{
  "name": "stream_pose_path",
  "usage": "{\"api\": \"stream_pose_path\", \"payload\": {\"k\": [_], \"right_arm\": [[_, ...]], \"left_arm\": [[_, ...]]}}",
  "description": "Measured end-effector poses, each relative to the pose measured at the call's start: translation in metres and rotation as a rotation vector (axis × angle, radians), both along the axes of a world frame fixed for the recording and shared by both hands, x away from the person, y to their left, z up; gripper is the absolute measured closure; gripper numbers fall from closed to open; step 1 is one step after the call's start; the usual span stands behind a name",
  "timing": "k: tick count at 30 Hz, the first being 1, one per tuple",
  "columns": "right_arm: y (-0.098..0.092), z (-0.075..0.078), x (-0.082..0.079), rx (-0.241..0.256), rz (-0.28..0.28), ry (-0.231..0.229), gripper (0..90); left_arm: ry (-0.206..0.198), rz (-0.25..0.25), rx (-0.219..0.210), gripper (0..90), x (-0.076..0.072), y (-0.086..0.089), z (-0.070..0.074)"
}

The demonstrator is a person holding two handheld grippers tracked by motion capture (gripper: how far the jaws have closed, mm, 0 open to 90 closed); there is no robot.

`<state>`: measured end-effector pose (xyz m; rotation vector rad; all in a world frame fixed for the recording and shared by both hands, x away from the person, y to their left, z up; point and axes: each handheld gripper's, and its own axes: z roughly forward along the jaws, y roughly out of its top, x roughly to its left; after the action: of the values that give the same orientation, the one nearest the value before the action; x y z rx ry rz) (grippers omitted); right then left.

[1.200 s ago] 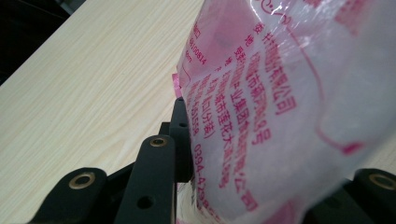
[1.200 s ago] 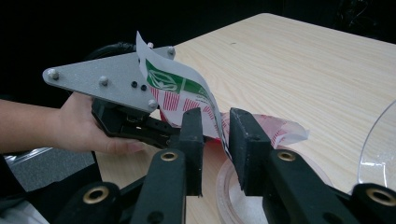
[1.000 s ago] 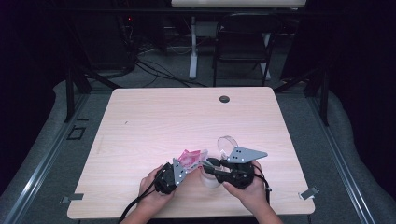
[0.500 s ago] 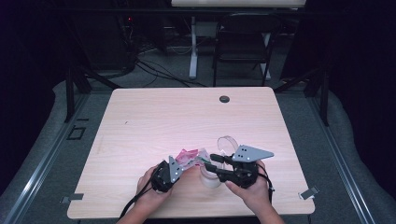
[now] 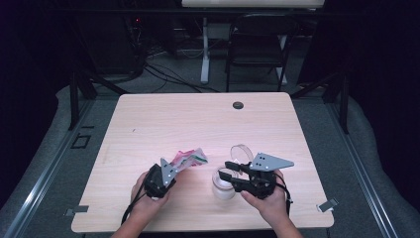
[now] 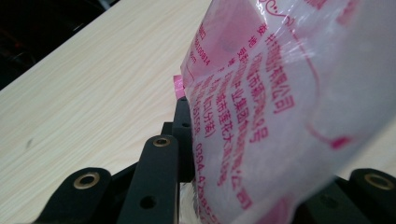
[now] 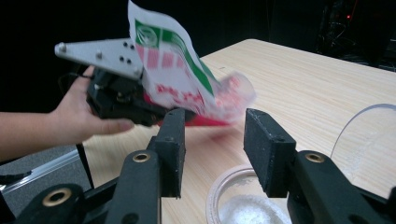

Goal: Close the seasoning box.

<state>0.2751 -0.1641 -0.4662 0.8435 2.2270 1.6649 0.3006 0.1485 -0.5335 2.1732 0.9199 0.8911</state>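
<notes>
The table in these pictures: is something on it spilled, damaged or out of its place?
Nothing looks spilled or damaged. The left gripper holds a pink printed packet off the table. The right gripper, its jaws apart, is over an open jar with white contents. Its clear lid lies separately just behind, which seems deliberate.

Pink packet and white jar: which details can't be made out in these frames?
- Pink packet: right and bottom cut off by the left gripper view's edges; its contents unreadable.
- Packet, right gripper view: motion-blurred at its tip.
- White jar: cut by the bottom edge, behind the right tool.
- Clear lid: too small in the high view.
</notes>
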Motion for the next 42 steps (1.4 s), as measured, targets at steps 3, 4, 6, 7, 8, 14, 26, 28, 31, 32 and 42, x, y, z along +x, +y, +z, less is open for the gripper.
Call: {"api": "stream_pose_path", "payload": {"k": [3,4,6,7,8,14,26,28,31,32,42], "right_arm": [[-0.001,-0.001,0.001,-0.003,-0.004,0.002,58.9],[-0.001,-0.001,0.001,-0.001,-0.007,0.003,58.9],[-0.001,-0.001,0.001,-0.007,-0.008,0.005,58.9],[-0.001,-0.002,0.002,-0.005,-0.006,0.006,58.9],[0.0,-0.002,0.002,-0.006,-0.005,0.007,58.9],[-0.001,-0.002,0.002,-0.007,-0.009,0.006,58.9],[0.0,-0.005,0.003,-0.017,-0.012,0.011,58.9],[0.0,-0.005,0.003,-0.014,-0.013,0.012,58.9],[-0.001,-0.005,0.003,-0.011,-0.014,0.012,58.9],[-0.001,-0.005,0.003,-0.01,-0.013,0.012,58.9],[-0.002,-0.005,0.003,-0.009,-0.017,0.012,59.0]], "left_arm": [[0.002,0.05,-0.003,73.7,0.003,0.018,0.002],[0.003,0.068,-0.003,73.7,0.003,0.024,0.002],[0.003,0.101,-0.011,73.7,0.005,0.035,0.004],[0.001,0.122,-0.011,73.6,0.006,0.042,0.005],[0.001,0.135,-0.015,73.6,0.007,0.046,0.006],[-0.006,0.239,0.017,73.3,0.01,0.079,0.008],[0.021,0.458,0.025,72.5,0.013,0.126,-0.012],[0.031,0.477,0.029,72.3,0.015,0.128,-0.015],[0.05,0.486,0.046,71.3,0.017,0.129,-0.02],[0.047,0.482,0.056,70.4,0.017,0.128,-0.021],[0.021,0.398,0.056,43.2,0.012,0.113,-0.023]]}}
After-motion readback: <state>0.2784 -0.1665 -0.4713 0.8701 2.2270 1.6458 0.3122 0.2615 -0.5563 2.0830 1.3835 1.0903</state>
